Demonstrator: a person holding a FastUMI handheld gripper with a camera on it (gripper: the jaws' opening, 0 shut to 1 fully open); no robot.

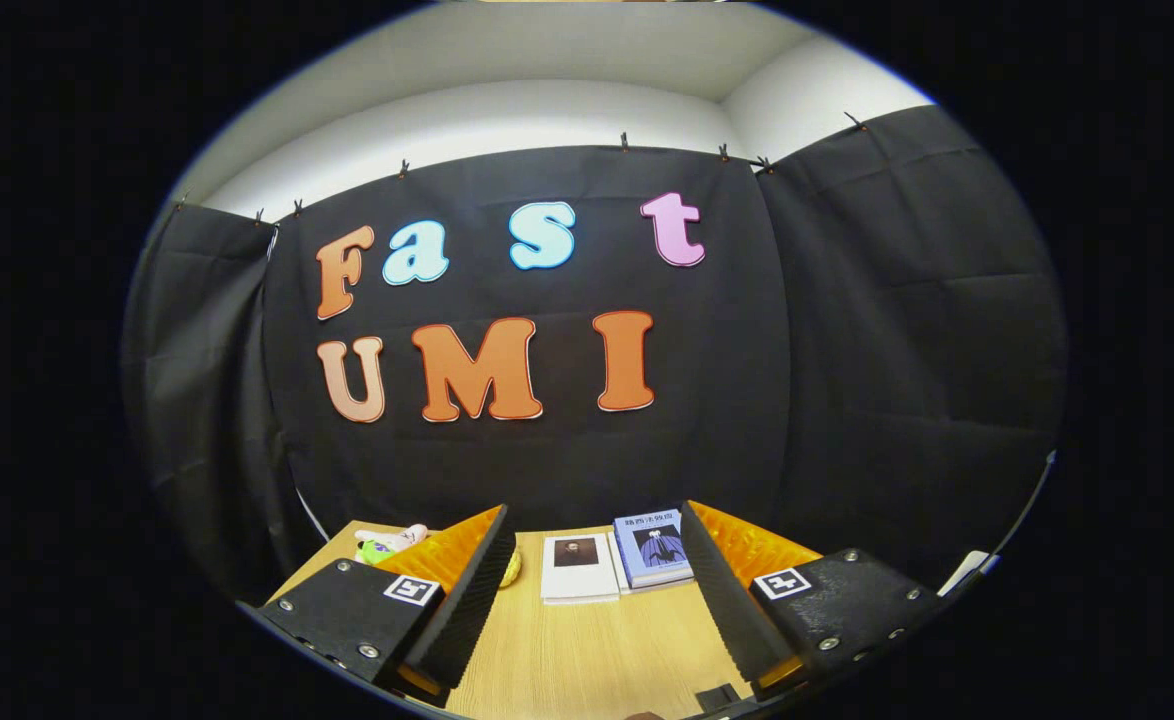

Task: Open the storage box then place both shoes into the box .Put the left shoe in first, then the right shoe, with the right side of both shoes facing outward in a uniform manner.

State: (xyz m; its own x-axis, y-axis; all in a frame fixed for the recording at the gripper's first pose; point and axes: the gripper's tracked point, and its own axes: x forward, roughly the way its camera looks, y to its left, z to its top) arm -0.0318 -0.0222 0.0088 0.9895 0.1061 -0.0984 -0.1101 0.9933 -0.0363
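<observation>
The gripper (595,600) hangs over the wooden tabletop (587,650), fingers spread wide and empty. Beyond them lie two books (615,562); a soft toy (392,542) sits far left.

On the gripper (595,515), whose fingers (467,600) stand wide apart with nothing held between them, two square black-and-white coded markers serve as the only signs: one on the left finger's mount (412,589), one on the right finger's mount (782,582). Neither carries letters or numbers. Just beyond the fingertips, on the wooden table (587,650), a blue book (653,548) bears a line of title characters along the top of its cover, too small to make out. Touching its left edge, a white book (577,566) shows a small dark picture and no readable words.
</observation>
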